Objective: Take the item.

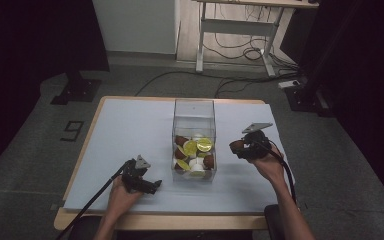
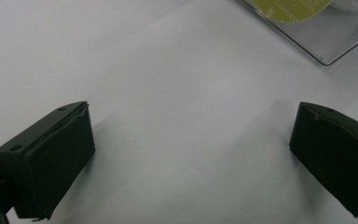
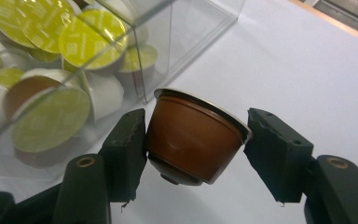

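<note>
Right now, right tool (image 3: 196, 140) clamping brown capsule (image 3: 191, 137), left tool (image 2: 191, 154) wide open

Glossy brown plastic coffee capsule (image 3: 193, 137) with thin silvery rim, pinched between matt black, rough-edged jaw pads of right gripper (image 3: 193, 144); beside it, clear glossy plastic box (image 3: 135, 56) of capsules with satin yellow-green foil lids (image 3: 51, 119); beneath, smooth matt white table sheet (image 3: 307, 70)
</note>
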Motion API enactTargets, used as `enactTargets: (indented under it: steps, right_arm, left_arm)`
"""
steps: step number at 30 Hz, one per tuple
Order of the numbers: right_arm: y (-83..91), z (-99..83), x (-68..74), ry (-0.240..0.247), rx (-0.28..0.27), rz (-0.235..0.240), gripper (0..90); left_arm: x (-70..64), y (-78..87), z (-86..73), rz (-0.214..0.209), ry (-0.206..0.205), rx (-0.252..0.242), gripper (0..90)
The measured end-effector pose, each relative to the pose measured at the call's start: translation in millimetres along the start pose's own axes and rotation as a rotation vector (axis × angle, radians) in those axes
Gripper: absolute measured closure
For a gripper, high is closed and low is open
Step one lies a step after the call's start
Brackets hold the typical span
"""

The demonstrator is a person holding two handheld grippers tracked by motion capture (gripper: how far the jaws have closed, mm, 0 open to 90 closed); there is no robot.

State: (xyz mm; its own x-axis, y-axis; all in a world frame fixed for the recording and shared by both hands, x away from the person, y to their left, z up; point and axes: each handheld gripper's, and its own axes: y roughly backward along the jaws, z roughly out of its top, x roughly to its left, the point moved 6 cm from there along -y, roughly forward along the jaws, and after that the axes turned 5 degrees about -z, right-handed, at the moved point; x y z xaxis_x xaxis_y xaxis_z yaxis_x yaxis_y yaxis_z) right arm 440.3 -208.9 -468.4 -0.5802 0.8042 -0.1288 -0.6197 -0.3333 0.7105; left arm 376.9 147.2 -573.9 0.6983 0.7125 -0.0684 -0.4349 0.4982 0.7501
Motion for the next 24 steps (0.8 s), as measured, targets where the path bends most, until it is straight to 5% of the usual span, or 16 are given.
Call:
enactTargets:
  steps: [24]
  right_arm:
    - [-29.2, -36.3, -5.2, -0.029, 0.043, -0.015, 39.3]
  left_arm:
    - [0.0, 0.0, 0.0, 0.0, 0.001, -0.001, 0.0]
